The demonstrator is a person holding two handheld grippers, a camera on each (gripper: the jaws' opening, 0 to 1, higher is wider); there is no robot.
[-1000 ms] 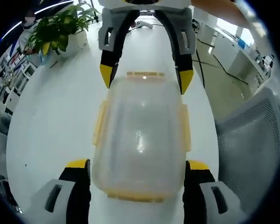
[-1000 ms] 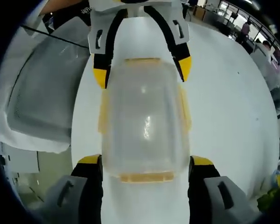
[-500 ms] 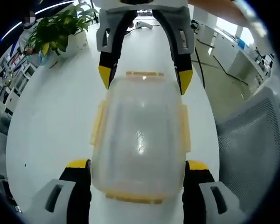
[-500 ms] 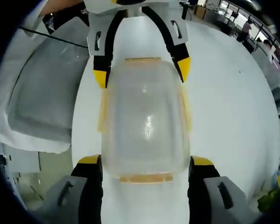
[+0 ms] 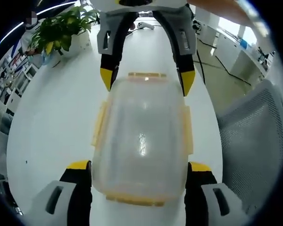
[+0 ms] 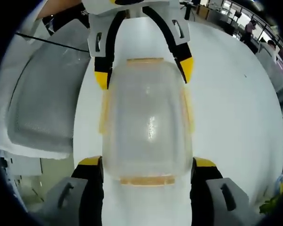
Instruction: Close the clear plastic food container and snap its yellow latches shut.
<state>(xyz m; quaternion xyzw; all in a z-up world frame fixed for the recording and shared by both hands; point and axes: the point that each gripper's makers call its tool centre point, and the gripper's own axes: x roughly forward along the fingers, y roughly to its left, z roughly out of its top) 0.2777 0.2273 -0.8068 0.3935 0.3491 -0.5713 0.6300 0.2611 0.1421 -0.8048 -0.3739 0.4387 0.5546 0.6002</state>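
The clear container (image 6: 147, 125) lies on the white table (image 6: 226, 108), lid on. The right gripper (image 6: 147, 176) straddles its near end, jaws spread wide; the left gripper (image 6: 141, 73) straddles the far end.

Potted plant (image 5: 61, 30), mesh chair (image 5: 250, 146), white table (image 5: 52, 122).

Container (image 5: 140, 141) flanked by both jaws; table (image 5: 52, 122) beside open; plant (image 5: 61, 30) far.

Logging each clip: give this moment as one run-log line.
object: clear plastic food container with yellow latches, lid on | left gripper: open, straddling one end | right gripper: open, straddling opposite end | surface: white table
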